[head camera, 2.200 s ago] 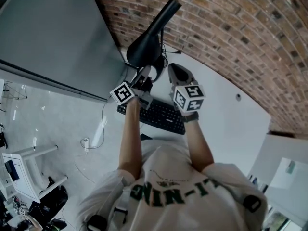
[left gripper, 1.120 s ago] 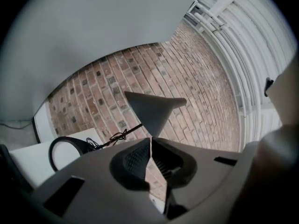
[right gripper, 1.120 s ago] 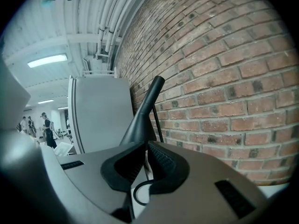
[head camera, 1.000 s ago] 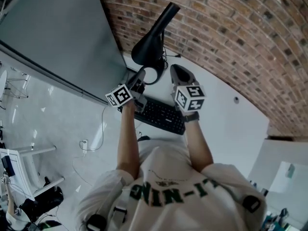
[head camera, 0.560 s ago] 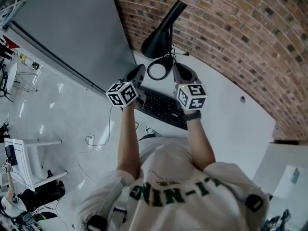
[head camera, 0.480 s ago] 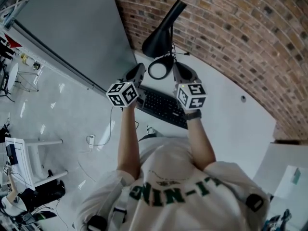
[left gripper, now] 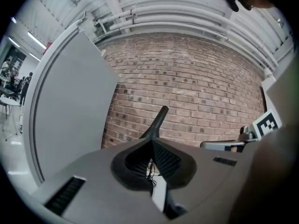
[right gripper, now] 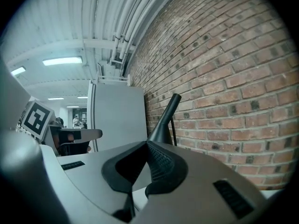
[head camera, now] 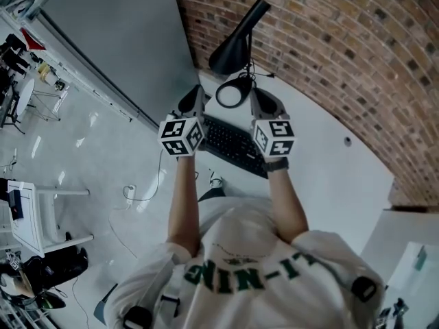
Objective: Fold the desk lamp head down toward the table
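The black desk lamp point(head camera: 236, 41) stands at the back of the white table point(head camera: 322, 163) by the brick wall, its cone head point(left gripper: 156, 125) tilted up on its slanted arm. Its round base point(head camera: 233, 92) lies between my two grippers. My left gripper point(head camera: 194, 96) is shut with nothing in it, left of the base and apart from the lamp. In the left gripper view its jaws point(left gripper: 152, 143) meet in front of the lamp. My right gripper point(head camera: 261, 99) is right of the base, also shut and empty. The lamp's head point(right gripper: 164, 122) rises just beyond those closed jaws point(right gripper: 147, 144).
A black keyboard point(head camera: 233, 142) lies on the table under my wrists. A tall grey panel point(head camera: 123, 40) stands to the left, and the brick wall point(head camera: 343, 40) runs behind the lamp. A thin cable point(head camera: 259, 75) trails behind the base. Floor and chairs are at far left.
My left gripper has risen and rolled, so its marker cube shows another face, and it has drawn level with the right one. Both now flank the lamp base. The lamp's head still tilts up.
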Demonstrator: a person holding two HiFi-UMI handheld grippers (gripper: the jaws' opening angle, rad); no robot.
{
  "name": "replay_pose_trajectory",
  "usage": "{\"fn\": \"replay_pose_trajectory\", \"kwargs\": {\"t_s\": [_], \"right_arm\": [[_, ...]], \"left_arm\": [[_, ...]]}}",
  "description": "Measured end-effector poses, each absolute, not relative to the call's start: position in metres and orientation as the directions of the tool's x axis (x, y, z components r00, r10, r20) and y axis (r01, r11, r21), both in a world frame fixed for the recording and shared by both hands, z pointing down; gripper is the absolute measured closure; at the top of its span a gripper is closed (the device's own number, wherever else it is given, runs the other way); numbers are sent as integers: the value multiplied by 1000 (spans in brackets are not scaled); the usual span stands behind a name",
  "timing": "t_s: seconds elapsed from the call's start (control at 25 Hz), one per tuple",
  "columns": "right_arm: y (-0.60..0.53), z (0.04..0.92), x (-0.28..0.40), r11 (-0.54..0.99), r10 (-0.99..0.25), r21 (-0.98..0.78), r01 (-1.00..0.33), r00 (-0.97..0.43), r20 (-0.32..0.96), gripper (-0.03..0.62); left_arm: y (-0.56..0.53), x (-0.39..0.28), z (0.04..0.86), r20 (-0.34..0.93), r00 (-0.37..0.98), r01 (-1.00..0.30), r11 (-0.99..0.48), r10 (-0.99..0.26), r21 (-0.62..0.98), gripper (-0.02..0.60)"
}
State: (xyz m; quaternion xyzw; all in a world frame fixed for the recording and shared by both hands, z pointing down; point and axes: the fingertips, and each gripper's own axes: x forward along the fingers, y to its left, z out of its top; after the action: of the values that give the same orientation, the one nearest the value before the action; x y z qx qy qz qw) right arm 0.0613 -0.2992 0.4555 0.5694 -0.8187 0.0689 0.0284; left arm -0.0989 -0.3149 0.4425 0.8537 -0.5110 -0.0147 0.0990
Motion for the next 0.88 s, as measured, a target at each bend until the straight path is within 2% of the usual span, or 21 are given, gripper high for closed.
{"fn": "replay_pose_trajectory", "kwargs": {"t_s": [0.6, 0.76, 0.88], "right_arm": [[-219, 477, 86, 322, -931, -99, -941, -334, 148, 591], [-204, 489, 89, 321, -928, -106, -941, -335, 164, 591], [-202, 494, 93, 312, -928, -104, -944, -326, 178, 591]], "left_arm": [[-230, -86, 446, 36, 385, -922, -382, -922, 61, 580], [-220, -84, 461, 68, 397, -915, -389, -915, 104, 580], [-223, -84, 475, 81, 422, -892, -397, -903, 218, 580]]}}
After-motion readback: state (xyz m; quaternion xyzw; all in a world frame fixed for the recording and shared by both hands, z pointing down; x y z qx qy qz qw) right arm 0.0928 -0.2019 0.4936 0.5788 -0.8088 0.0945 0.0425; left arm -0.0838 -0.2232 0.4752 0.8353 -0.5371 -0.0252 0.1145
